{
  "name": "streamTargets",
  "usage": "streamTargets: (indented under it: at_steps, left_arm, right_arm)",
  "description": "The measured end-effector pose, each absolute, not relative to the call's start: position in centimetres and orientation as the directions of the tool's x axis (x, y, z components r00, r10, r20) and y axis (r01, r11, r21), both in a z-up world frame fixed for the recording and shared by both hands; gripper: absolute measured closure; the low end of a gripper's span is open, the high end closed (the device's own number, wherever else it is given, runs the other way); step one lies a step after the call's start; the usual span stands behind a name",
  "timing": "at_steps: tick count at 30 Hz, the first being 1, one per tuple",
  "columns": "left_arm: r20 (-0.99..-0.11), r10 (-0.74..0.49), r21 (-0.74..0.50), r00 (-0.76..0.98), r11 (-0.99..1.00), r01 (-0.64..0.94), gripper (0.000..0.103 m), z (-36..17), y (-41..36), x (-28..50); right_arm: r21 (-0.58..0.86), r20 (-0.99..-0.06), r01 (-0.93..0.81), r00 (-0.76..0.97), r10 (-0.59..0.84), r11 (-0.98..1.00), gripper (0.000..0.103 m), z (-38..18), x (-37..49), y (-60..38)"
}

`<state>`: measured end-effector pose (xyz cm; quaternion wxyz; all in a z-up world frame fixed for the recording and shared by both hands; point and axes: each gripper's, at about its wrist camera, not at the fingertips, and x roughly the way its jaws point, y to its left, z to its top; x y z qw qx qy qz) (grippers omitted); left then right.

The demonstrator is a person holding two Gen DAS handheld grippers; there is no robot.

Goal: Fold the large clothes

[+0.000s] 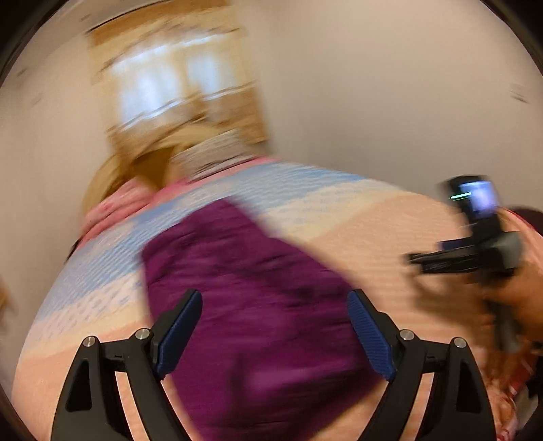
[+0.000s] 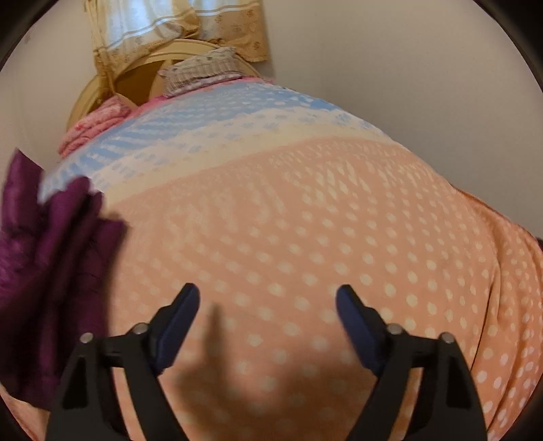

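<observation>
A purple garment [image 1: 258, 305] lies folded on the bed's dotted peach and blue blanket [image 1: 373, 237]. The left wrist view is blurred. My left gripper [image 1: 275, 298] is open and empty above the garment. My right gripper [image 2: 268, 295] is open and empty over the bare peach blanket [image 2: 305, 220], with the purple garment [image 2: 44, 271] at its left. The right gripper's body also shows in the left wrist view [image 1: 475, 244], held in a hand at the right.
A rounded wooden headboard [image 2: 101, 84] and pillows [image 2: 203, 71] stand at the far end of the bed, under a yellow curtain [image 2: 176, 23]. A pink blanket [image 2: 95, 125] lies by the headboard. Plain walls flank the bed.
</observation>
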<state>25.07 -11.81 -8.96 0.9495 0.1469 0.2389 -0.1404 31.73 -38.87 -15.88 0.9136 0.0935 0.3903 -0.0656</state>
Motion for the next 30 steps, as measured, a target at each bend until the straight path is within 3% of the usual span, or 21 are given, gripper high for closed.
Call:
streamTargets:
  at_steps: [1,2,6,11,18,21,27,30]
  left_arm:
    - [-0.505,-0.126,0.209,0.854,0.942,0.263,0.016,-9.0,-9.9,26.4]
    - [-0.517,-0.054,0.201,0.854,0.963,0.182,0.016,-9.0,-7.9,27.9]
    - [-0.575,0.084,0.073,0.814,0.996,-0.051,0.016,-9.8,0.0,32.7]
    - [-0.598,0.129,-0.029,0.791,0.983,-0.182,0.016,-10.3,4.4,36.1]
    - [-0.605,0.046,-0.149,0.795,0.974,-0.17,0.016,-10.9,5.2,37.8]
    - [-0.593,0.015,-0.177,0.805,0.973,-0.148,0.015,-10.7,4.8,38.6]
    - [-0.579,-0.098,-0.221,0.81,0.975,-0.04,0.015,-11.0,0.6,41.2]
    - [-0.6,-0.109,-0.173,0.792,0.985,0.004,0.015,-11.9,-2.7,42.5]
  right_arm:
    - [0.121,-0.72,0.177,0.693,-0.036,0.977,0.039,-14.9,32.1,-38.1]
    - [0.13,-0.715,0.151,0.699,-0.013,0.98,0.041,-13.5,32.7,-36.9]
    - [0.124,-0.683,0.045,0.729,0.052,0.991,0.042,-8.2,35.3,-30.4]
    - [0.107,-0.649,-0.028,0.755,0.091,0.994,0.048,-3.7,38.1,-22.4]
    - [0.171,-0.626,-0.082,0.761,0.173,0.982,0.055,-5.6,42.0,-16.0]
    - [0.204,-0.636,-0.066,0.749,0.183,0.977,0.06,-8.7,42.8,-17.1]
    - [0.245,-0.674,0.05,0.727,0.134,0.968,0.061,-14.1,42.4,-22.8]
    - [0.274,-0.687,0.078,0.714,0.138,0.959,0.061,-15.4,42.5,-24.6]
